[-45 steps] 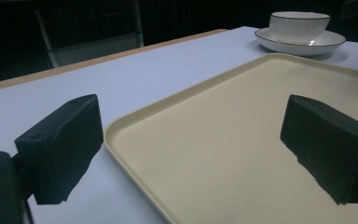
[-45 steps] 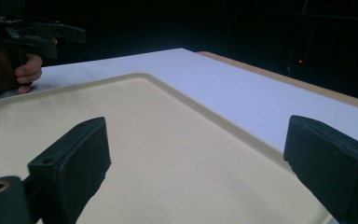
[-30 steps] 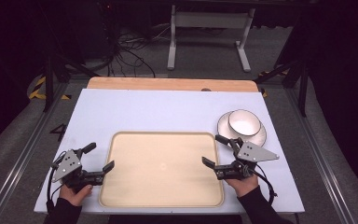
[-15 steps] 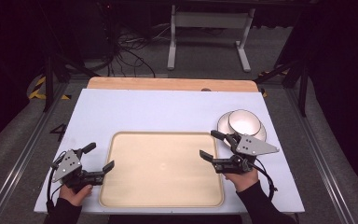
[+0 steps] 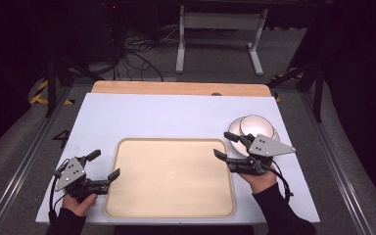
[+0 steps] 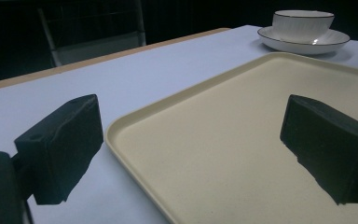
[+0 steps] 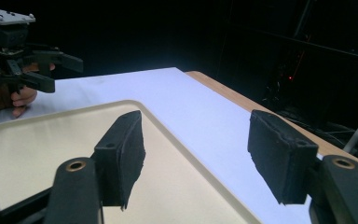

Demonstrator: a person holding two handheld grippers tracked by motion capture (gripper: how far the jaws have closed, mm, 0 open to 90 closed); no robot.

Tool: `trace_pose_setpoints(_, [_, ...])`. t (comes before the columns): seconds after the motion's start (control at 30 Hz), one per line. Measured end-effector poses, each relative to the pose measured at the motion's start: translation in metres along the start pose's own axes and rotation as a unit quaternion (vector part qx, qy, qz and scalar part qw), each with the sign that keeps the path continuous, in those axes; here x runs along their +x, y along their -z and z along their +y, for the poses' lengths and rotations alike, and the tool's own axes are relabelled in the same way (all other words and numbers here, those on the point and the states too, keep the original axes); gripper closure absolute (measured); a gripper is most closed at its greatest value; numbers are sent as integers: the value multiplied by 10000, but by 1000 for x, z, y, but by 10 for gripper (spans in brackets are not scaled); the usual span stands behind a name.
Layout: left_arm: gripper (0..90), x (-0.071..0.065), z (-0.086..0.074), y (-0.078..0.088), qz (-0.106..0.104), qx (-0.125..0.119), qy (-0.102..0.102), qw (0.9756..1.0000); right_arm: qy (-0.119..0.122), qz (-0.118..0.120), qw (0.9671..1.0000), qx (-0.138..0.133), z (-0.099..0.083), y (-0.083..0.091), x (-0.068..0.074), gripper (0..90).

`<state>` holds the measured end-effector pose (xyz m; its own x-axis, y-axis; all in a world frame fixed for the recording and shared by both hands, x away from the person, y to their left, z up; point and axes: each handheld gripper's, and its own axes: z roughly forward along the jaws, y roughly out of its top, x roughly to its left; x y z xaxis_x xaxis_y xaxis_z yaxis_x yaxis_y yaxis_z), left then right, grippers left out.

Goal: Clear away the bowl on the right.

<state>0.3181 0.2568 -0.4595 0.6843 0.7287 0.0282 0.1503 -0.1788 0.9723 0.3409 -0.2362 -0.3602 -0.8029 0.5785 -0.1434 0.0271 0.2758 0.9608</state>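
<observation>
Beige tray (image 5: 171, 181) lies bare at the bench's (image 5: 166, 117) near edge. Left tool (image 5: 103, 169), jaws wide and empty, straddles its left rim; right tool (image 5: 227, 146), jaws just narrowing on nothing, hovers over its right rim, beside the cup (image 5: 255, 126) on its saucer (image 5: 274, 133).

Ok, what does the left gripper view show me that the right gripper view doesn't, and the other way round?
Left gripper view: a white cup standing on its saucer, on the table past the tray's far corner. Right gripper view: the left gripper, jaws open with nothing between them, held in the person's hand beyond the tray. Both: the cream tray, bare where it can be seen, and the white table top around it.
</observation>
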Motion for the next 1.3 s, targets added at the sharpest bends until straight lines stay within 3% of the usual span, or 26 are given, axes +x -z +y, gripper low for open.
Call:
trace_pose_setpoints(0.53, [64, -1, 0, -1, 16, 6, 0, 10000, -78, -295, 9993, 207, 9, 1, -37, 350])
trace_pose_setpoints(0.57, [64, 0, 0, 0, 5, 13, 1, 10000, -84, -355, 9991, 202, 12, 2, -45, 352])
trace_pose_setpoints(0.73, [64, 0, 0, 0, 2, 12, 0, 10000, -129, -429, 9987, 247, 14, 4, -57, 346])
trace_pose_setpoints(1.03, [64, -1, 0, -1, 18, 18, -5, 10000, -288, -510, 9980, 250, 15, 12, -74, 347])
trace_pose_setpoints(1.3, [65, -1, 0, -1, 14, 23, -4, 10000, -376, -758, 9957, 378, 20, 21, -87, 292])
